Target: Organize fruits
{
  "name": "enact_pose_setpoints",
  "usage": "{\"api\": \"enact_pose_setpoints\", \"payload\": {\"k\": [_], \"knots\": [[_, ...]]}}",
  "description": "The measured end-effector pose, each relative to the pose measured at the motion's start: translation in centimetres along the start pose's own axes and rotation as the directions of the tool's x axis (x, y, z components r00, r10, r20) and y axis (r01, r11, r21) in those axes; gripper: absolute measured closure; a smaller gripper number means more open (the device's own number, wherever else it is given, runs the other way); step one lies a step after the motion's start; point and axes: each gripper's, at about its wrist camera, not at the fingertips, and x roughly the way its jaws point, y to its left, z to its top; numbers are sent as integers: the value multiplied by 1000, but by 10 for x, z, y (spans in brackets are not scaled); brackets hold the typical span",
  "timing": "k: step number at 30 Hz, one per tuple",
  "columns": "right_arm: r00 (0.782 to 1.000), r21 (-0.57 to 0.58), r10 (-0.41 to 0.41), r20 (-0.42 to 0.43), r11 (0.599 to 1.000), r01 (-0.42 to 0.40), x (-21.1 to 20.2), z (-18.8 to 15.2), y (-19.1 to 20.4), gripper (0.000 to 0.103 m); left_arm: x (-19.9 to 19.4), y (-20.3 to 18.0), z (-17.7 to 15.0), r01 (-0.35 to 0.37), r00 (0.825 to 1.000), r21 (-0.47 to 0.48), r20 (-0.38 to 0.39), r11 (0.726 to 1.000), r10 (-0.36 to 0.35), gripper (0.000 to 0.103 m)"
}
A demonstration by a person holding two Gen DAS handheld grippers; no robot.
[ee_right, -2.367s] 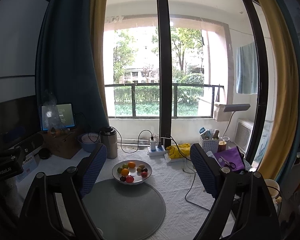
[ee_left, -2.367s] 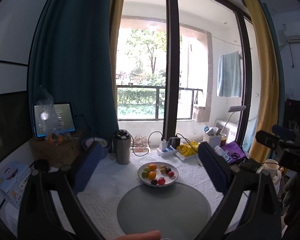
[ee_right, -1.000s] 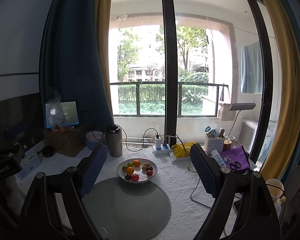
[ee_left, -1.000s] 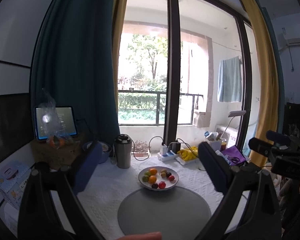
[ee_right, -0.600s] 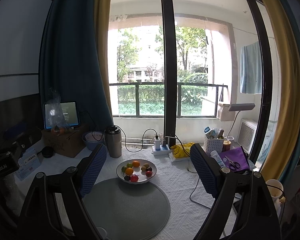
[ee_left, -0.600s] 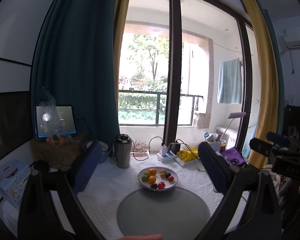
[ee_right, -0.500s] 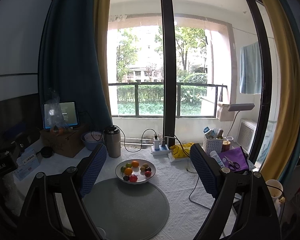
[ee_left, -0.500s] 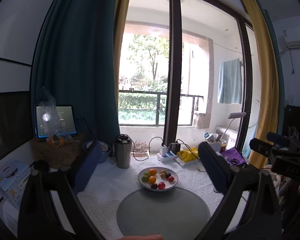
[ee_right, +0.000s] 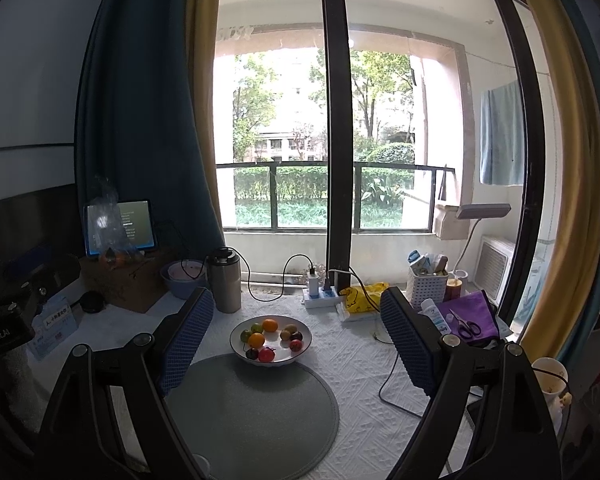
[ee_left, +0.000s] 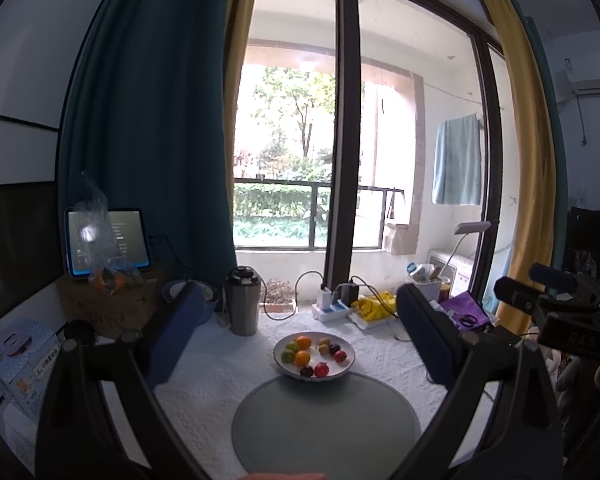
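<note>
A white bowl (ee_left: 346,372) (ee_right: 302,350) holds several small fruits: oranges (ee_left: 302,341) (ee_right: 270,325), green ones (ee_left: 287,356), dark plums and red ones (ee_right: 265,355). It stands at the far edge of a round grey mat (ee_left: 326,424) (ee_right: 252,412) on a white tablecloth. My left gripper (ee_left: 300,332) is open and empty, held well above and short of the bowl. My right gripper (ee_right: 296,328) is open and empty too, likewise apart from the bowl.
A steel flask (ee_left: 243,306) (ee_right: 225,280) stands behind the bowl to the left. A power strip with cables (ee_right: 320,296), a yellow bag (ee_right: 358,298), a white basket (ee_right: 426,286), scissors on purple cloth (ee_right: 466,322), a tablet (ee_left: 108,242) and a cardboard box (ee_left: 108,306) line the back.
Both grippers have drifted slightly; the bowl sits a little lower and nearer in the right wrist view. Both stay open and empty. Nothing on the table moved.
</note>
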Motion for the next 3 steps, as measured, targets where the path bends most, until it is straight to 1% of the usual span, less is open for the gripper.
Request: {"api": "enact_pose_setpoints", "payload": {"k": [3], "knots": [[1000, -1, -2, -8, 1000, 2, 4, -2, -1, 15, 0, 0, 0, 3, 1000, -1, -6, 1000, -3, 6]]}}
